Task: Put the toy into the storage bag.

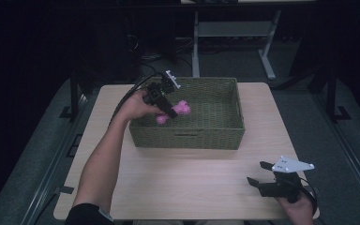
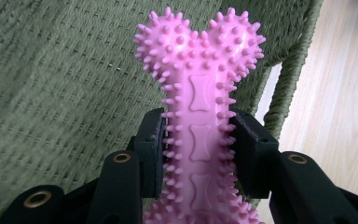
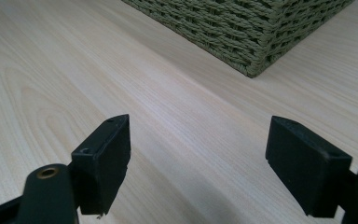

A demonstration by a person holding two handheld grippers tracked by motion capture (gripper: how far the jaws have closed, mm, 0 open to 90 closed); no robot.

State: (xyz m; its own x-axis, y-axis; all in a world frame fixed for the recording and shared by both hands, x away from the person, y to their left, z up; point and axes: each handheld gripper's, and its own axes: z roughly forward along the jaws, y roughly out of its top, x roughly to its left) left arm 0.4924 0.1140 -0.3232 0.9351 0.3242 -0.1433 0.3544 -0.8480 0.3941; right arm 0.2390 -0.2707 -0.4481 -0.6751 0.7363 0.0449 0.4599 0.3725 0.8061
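Pink toy: one spiky pink rubber bone (image 2: 199,112), the sort a dog chews, sits right between the left gripper's jaws, its narrow shaft in the clamp and its knobbly two-lobed head sticking out well past the tips.
Where it is: in the high view the bone (image 1: 182,108) hangs inside the green woven basket (image 1: 215,133), over the left part of it, close to the left wall; whether it touches the basket floor I cannot tell.
Left gripper (image 1: 168,110): clamped tight on the bone, both black pads (image 2: 150,151) pressing on the studded sides of the shaft, reaching into the basket from its left rim.
Right gripper (image 1: 258,173): jaws spread wide, nothing between them but bare wood, and it sits low at the near right corner of the table, well apart from the basket.
Right gripper view: the two pads (image 3: 103,161) stand far apart above the light wooden table (image 3: 51,70), with a corner of the basket (image 3: 256,32) up ahead.
Count: one bone, one basket, one table, two grippers, one gripping and one wide apart.
Hands: the person's left hand (image 1: 138,107) is at the basket's left edge; the right hand (image 1: 297,206) is at the table's near edge.
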